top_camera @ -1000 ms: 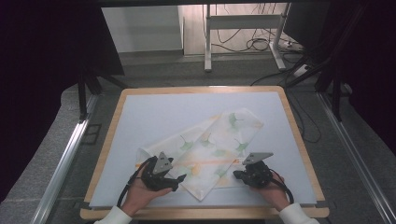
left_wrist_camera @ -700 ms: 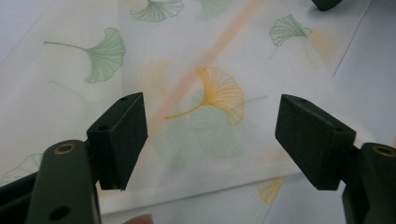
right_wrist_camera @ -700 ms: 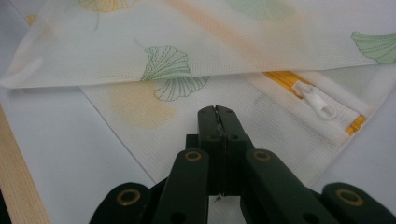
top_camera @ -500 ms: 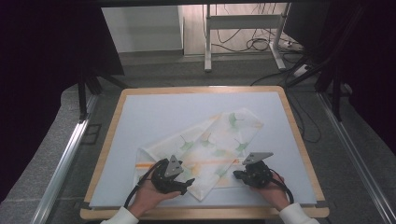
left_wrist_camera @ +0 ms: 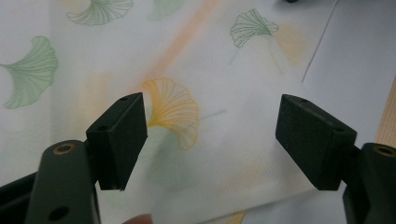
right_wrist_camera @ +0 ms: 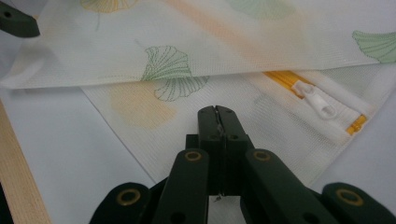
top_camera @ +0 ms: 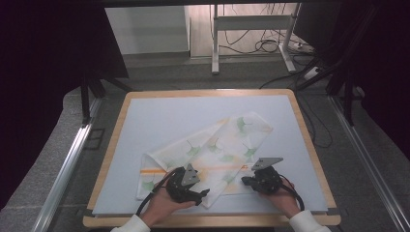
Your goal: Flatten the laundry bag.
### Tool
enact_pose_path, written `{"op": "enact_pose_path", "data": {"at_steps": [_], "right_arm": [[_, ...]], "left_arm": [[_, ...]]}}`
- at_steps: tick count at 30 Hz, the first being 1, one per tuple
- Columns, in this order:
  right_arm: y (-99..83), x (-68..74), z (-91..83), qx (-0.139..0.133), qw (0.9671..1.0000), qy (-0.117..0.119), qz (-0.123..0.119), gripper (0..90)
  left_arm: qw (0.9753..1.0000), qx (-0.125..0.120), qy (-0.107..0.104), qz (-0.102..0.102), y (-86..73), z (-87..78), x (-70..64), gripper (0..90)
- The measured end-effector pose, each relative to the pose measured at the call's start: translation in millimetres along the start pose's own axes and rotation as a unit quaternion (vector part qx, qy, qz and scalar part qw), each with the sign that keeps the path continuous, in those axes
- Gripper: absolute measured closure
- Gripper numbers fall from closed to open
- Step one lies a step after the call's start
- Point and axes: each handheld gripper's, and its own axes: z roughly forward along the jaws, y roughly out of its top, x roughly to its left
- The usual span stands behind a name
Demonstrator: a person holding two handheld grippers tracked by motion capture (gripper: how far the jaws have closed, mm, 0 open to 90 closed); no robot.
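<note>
Wood-rimmed table [top_camera: 111, 159] with pale blue top, folded ginkgo-print cloth [top_camera: 212, 145] lying on it

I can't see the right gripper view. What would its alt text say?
The right gripper, fingers pressed together, is over a white mesh cloth printed with green and yellow ginkgo leaves. A yellow zipper with a white pull lies to the right, on a pale table.

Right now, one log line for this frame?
left claw open over cloth | right claw shut on cloth | zipper exposed | table
</note>
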Motion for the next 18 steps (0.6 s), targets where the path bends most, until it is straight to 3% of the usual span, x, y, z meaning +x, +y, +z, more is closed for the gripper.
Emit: {"op": "enact_pose_path", "data": {"at_steps": [11, 18], "right_arm": [[0.0, 0.9, -0.1, 0.000, 1.0000, -0.003, -0.003, 89.3], [-0.1, 1.1, -0.2, 0.000, 1.0000, -0.004, -0.006, 89.3]], "left_arm": [[0.9995, 0.009, -0.029, 0.012, 18.9, 26.3, -20.6, 23.8], [0.9990, 0.026, -0.037, 0.002, 19.5, 36.1, -16.2, 25.4]]}}
